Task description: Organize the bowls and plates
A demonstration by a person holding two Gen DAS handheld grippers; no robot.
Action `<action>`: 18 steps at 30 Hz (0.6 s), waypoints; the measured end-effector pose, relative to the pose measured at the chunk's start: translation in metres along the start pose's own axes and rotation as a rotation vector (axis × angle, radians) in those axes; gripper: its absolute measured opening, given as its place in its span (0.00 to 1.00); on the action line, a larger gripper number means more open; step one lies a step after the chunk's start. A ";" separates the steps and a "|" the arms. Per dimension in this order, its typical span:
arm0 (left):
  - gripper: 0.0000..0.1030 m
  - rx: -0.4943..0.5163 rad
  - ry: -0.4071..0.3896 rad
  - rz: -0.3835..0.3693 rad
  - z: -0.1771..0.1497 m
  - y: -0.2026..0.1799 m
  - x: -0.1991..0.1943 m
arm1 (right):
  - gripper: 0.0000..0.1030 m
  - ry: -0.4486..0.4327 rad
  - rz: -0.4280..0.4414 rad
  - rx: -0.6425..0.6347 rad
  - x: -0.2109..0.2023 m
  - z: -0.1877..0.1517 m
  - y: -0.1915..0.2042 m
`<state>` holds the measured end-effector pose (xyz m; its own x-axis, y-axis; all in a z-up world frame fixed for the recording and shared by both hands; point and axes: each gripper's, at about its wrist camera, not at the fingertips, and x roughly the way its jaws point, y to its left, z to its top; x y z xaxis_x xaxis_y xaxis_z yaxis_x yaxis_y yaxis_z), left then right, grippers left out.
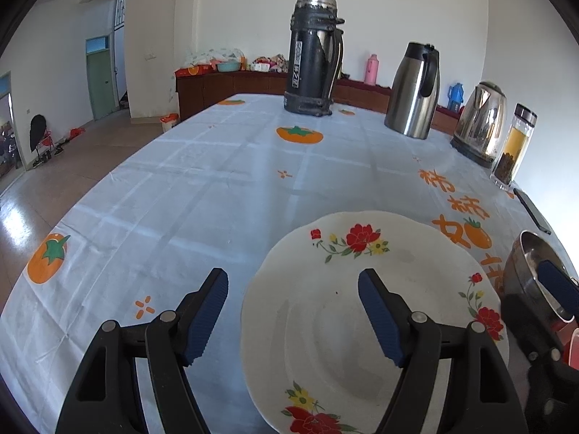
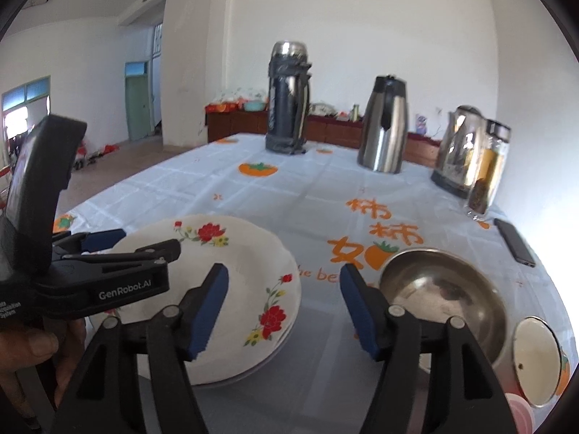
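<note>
A white plate with red flowers [image 1: 343,311] lies on the table; in the right wrist view [image 2: 231,282] it sits on top of another plate. My left gripper [image 1: 293,311] is open and empty, its right finger over the plate, its left finger over the cloth. It also shows in the right wrist view [image 2: 126,246] above the plate's left side. A steel bowl [image 2: 441,289] stands right of the plates and shows in the left wrist view [image 1: 524,267] too. My right gripper [image 2: 284,307] is open and empty, between plates and bowl.
On the far side of the table [image 1: 181,199] stand a black thermos [image 1: 315,54], a steel jug [image 1: 414,90], an electric kettle [image 1: 479,123] and a tea bottle [image 1: 514,144]. A phone [image 2: 514,240] lies at the right edge. A white enamel cup [image 2: 535,358] and a pink item stand near right.
</note>
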<state>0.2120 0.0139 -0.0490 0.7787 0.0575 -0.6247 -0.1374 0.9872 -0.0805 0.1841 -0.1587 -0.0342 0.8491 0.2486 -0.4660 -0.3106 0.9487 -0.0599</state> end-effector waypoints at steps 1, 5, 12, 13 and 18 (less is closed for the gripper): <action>0.74 -0.003 -0.014 0.004 0.000 0.001 -0.003 | 0.62 -0.006 -0.002 0.004 -0.007 -0.001 -0.002; 0.74 0.015 -0.022 -0.014 -0.010 -0.006 -0.019 | 0.50 -0.022 0.003 0.047 -0.044 -0.010 -0.020; 0.74 0.166 -0.121 -0.119 -0.027 -0.065 -0.075 | 0.36 0.011 -0.130 0.145 -0.111 -0.041 -0.082; 0.74 0.190 -0.148 -0.131 -0.029 -0.073 -0.085 | 0.36 0.011 -0.150 0.163 -0.122 -0.046 -0.092; 0.74 0.297 -0.170 -0.287 -0.041 -0.118 -0.118 | 0.27 0.055 -0.268 0.182 -0.145 -0.066 -0.124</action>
<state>0.1110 -0.1155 0.0023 0.8525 -0.2264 -0.4712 0.2618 0.9651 0.0099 0.0712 -0.3257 -0.0174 0.8645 -0.0214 -0.5022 0.0070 0.9995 -0.0306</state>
